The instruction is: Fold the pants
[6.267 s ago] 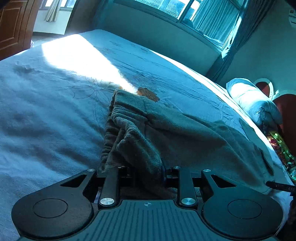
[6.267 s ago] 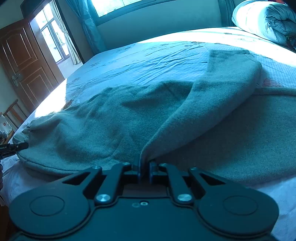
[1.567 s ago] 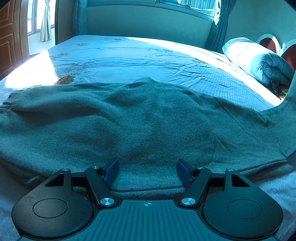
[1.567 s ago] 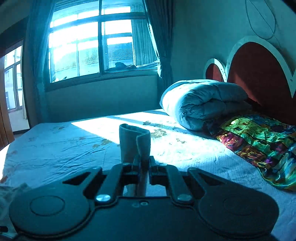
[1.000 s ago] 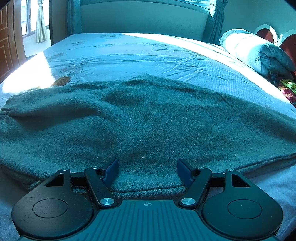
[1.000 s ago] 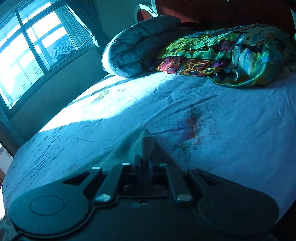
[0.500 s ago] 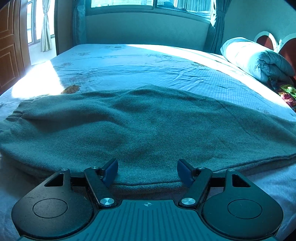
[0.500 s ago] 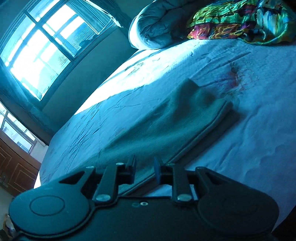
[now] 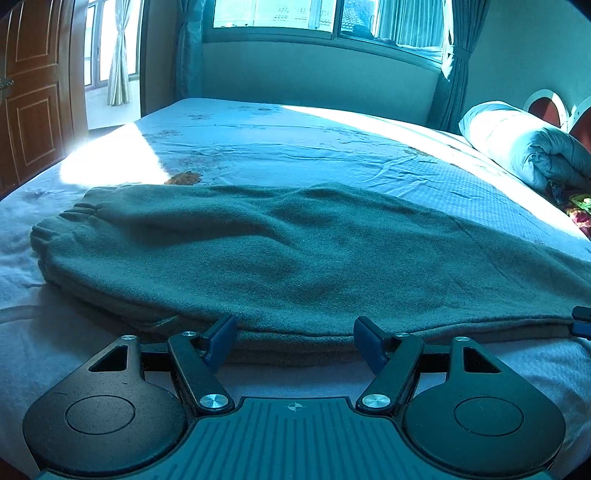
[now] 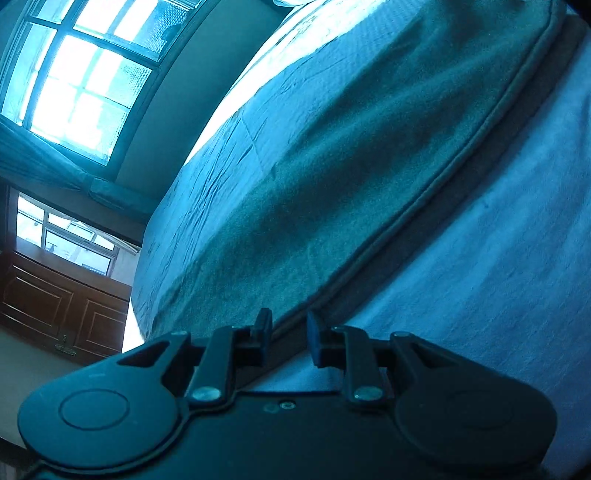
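Note:
The grey-green fleece pants lie flat across the bed, legs stacked, gathered waistband at the left. My left gripper is open and empty at the pants' near edge, around the middle of their length. My right gripper is tilted and partly open, its jaws either side of the pants' seamed near edge without holding it. The tip of the right gripper shows at the right edge of the left wrist view.
The bed sheet stretches far behind the pants. A rolled duvet and a colourful cloth lie at the headboard on the right. A wooden door stands left, a window beyond the bed.
My right gripper laid the pant leg flat, opened and let go, then tilted and moved in along the near edge. My left gripper stayed open and drew back slightly.

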`<state>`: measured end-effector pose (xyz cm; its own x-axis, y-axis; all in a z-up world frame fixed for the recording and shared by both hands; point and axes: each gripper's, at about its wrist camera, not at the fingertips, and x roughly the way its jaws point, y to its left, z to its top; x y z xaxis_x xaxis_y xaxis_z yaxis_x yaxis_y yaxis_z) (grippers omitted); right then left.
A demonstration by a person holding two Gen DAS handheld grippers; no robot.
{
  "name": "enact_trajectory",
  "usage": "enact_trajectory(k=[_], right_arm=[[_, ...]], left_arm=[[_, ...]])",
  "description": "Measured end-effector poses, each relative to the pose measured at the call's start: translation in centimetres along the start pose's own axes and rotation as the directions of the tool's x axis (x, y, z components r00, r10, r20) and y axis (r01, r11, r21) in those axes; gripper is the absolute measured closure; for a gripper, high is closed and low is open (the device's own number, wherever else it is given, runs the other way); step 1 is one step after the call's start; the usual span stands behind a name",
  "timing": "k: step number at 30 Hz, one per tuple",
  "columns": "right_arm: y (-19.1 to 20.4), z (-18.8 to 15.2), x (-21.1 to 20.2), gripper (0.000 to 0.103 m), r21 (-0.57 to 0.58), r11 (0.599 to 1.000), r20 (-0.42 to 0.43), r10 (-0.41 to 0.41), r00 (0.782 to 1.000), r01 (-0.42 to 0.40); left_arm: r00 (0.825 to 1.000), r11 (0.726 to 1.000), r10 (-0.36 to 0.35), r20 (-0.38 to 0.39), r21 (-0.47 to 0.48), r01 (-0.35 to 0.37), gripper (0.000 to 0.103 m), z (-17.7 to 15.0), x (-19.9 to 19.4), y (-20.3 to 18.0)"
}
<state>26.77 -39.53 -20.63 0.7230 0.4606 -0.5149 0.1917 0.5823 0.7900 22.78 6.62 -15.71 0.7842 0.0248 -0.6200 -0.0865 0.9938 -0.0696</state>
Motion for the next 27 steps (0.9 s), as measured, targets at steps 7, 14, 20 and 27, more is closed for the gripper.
enact_trajectory(k=[7,14,20,27], right_arm=[[0.9,-0.5,1.8,0.103,-0.018,1.000,0.002,-0.009,1.000,0.009],[2.8,-1.4,-0.6,0.103,-0.167,0.985,0.033,-0.047,0.998,0.051],[1.0,-0.8,-1.9,0.088,-0.127,0.990,0.087,-0.058,0.995,0.068],[-4.4,3.6,-6.2,0.097,0.055,0.989,0.180,-0.148,0.973,0.140]], left_arm=[[1.000,1.000,0.003,-0.014,0.008,-0.003,0.031,0.0,0.6,-0.3],[1.000,1.000,-0.003,-0.010,-0.011,0.003,0.030,0.2,0.1,0.2],[1.000,1.000,-0.006,-0.007,0.011,0.006,0.030,0.7,0.0,-0.4],[1.000,1.000,-0.019,-0.008,0.018,0.019,0.030,0.7,0.9,-1.8]])
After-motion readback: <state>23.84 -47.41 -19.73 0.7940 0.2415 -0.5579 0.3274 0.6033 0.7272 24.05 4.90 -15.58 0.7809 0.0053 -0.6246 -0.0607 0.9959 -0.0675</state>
